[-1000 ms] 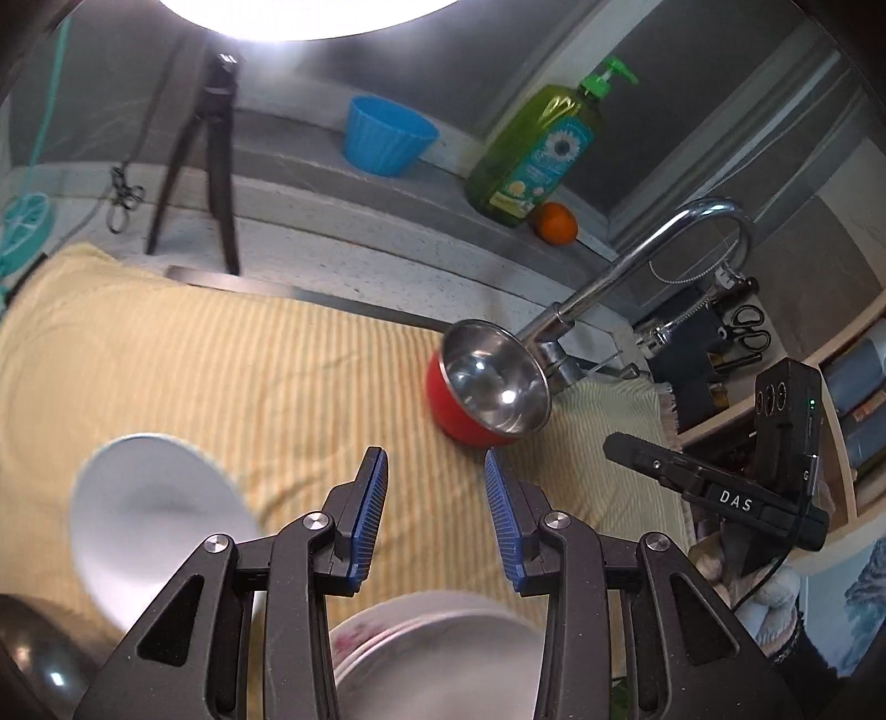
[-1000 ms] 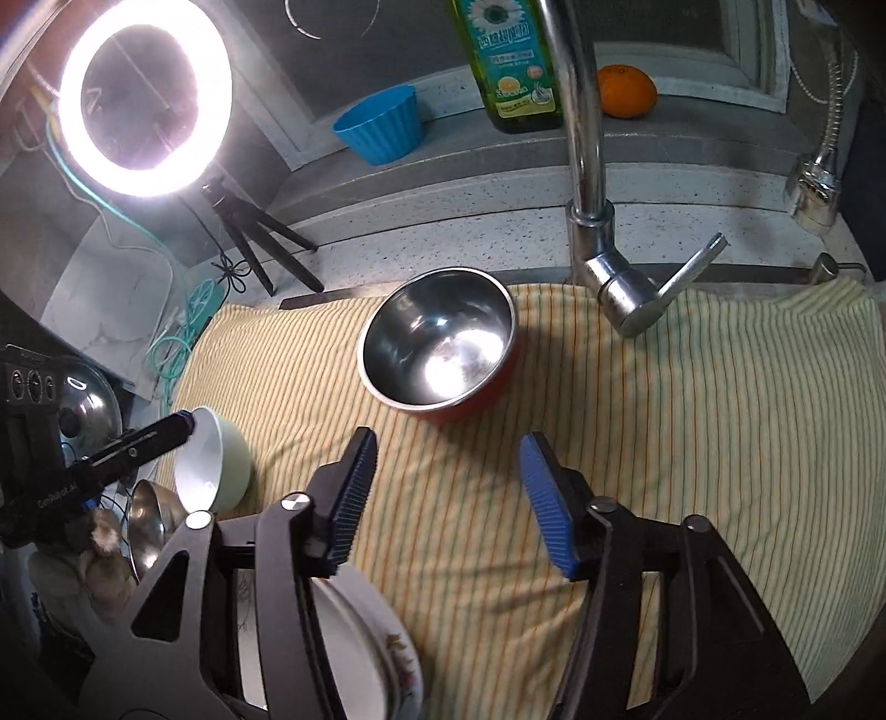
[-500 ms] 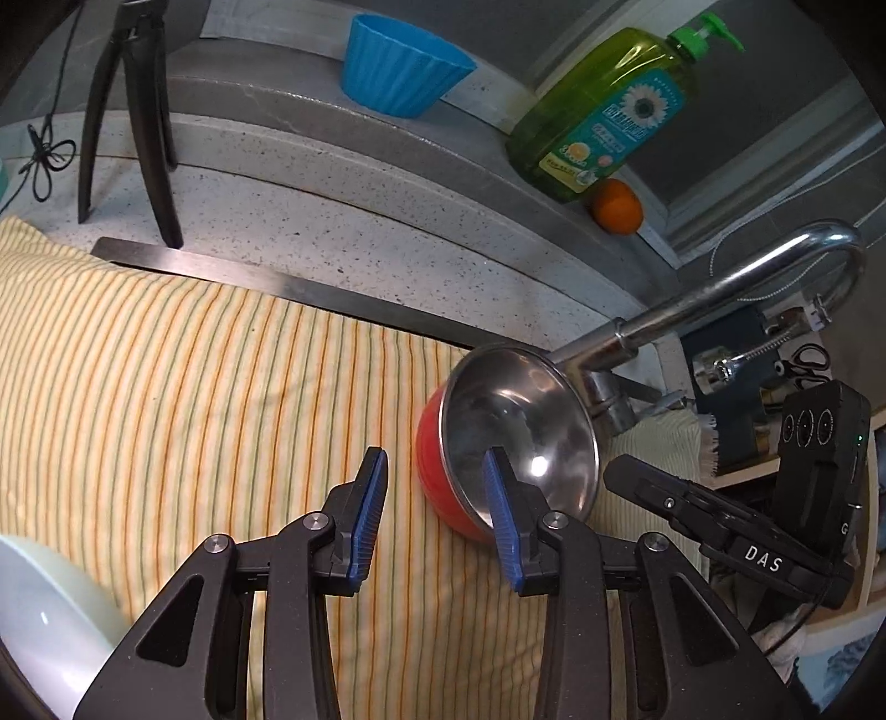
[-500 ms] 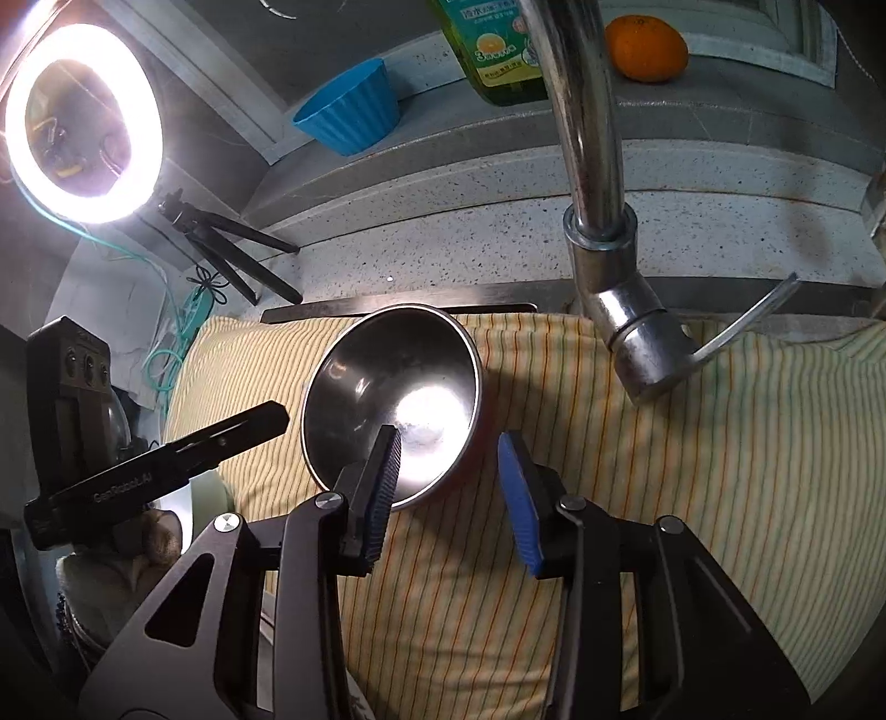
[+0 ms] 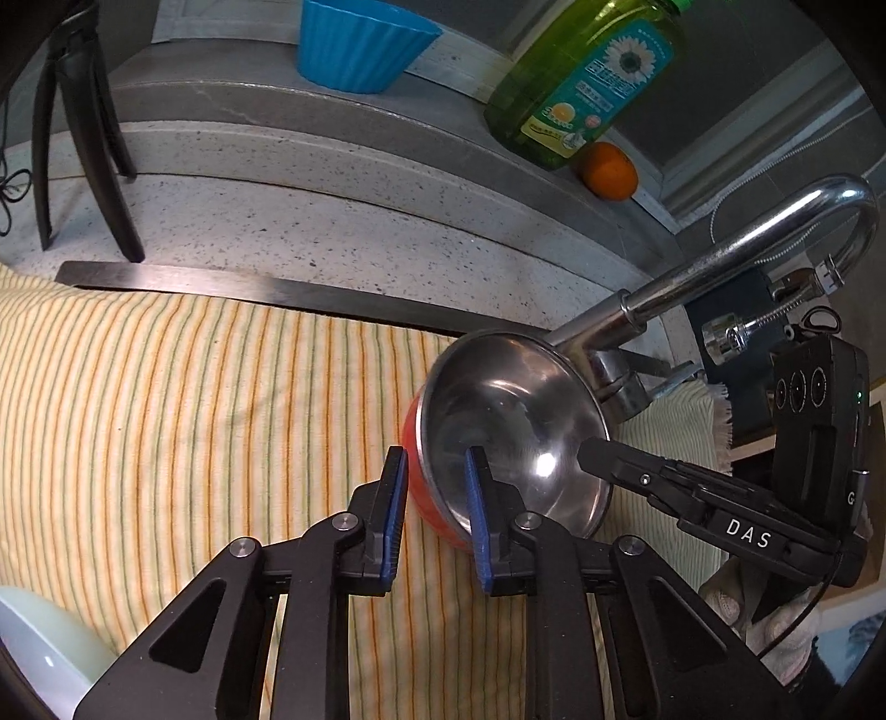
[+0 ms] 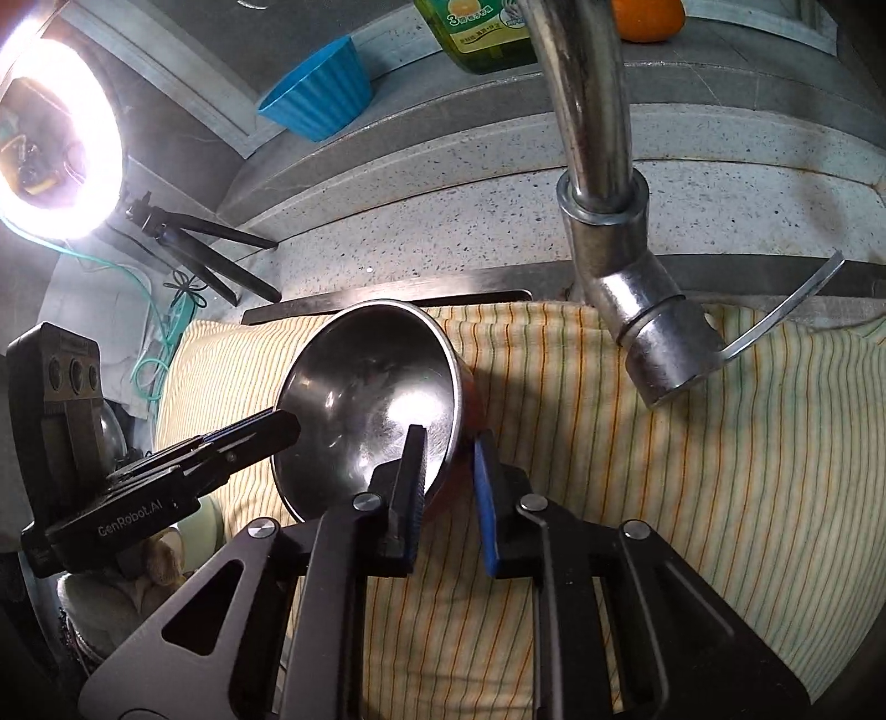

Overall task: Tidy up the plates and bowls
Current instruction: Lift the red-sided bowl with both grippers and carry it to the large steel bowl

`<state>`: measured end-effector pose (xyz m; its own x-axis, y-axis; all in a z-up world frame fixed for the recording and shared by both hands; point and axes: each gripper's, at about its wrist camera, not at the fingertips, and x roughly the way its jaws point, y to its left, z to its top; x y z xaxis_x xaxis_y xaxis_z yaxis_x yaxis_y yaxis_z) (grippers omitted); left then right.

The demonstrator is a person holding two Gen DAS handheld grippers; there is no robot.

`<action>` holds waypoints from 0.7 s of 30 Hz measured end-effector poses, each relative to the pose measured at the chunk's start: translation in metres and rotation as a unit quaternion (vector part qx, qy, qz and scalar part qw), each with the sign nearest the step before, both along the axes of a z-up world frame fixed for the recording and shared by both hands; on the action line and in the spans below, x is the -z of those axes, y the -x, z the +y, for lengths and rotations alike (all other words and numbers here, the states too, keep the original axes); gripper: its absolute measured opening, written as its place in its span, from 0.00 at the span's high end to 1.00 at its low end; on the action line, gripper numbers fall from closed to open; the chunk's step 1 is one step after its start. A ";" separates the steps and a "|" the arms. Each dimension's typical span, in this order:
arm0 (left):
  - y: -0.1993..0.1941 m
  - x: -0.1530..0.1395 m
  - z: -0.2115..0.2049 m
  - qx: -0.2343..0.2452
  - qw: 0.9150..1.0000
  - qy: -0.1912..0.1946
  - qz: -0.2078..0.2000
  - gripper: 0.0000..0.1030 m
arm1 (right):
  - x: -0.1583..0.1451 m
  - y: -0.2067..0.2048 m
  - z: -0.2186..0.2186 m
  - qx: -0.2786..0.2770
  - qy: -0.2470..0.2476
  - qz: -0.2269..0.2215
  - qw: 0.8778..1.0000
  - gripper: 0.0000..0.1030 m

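Steel bowl, both grippers on its rim.

Stainless-steel bowl with a red outer wall (image 5: 515,432) sits tilted on the yellow striped cloth (image 5: 194,399) near the back edge of the counter, just in front of the chrome faucet (image 5: 720,266). My left gripper (image 5: 434,509) straddles the bowl's near rim, one blue pad inside, one against the red wall, jaws closing onto it. My right gripper (image 6: 448,487) is clamped over the opposite rim the same way, one finger inside the bowl, the other outside. On the speckled stone ledge behind stand a blue ribbed cup (image 5: 360,44), a green dish-soap bottle (image 5: 581,83) and an orange (image 5: 609,169). A pale green bowl (image 5: 39,648) shows at the cloth's left edge.
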<state>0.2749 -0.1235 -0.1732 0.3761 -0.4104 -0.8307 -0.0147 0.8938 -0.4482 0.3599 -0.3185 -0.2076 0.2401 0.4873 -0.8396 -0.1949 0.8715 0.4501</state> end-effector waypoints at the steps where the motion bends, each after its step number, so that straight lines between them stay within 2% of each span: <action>1: -0.001 -0.001 -0.002 0.002 1.000 -0.005 -0.002 0.82 | 0.000 -0.001 0.002 0.000 0.002 -0.001 1.000 0.85; 5: -0.001 -0.002 -0.002 0.009 1.000 -0.010 -0.003 0.82 | -0.003 0.000 0.006 0.000 0.018 -0.009 1.000 0.85; 12: 0.006 -0.017 0.005 0.011 1.000 -0.015 -0.022 0.82 | -0.011 0.008 0.011 -0.001 0.014 -0.016 1.000 0.85; 21: 0.033 -0.046 0.023 0.012 0.998 -0.001 -0.054 0.82 | -0.041 0.033 0.021 0.001 -0.001 -0.038 0.999 0.85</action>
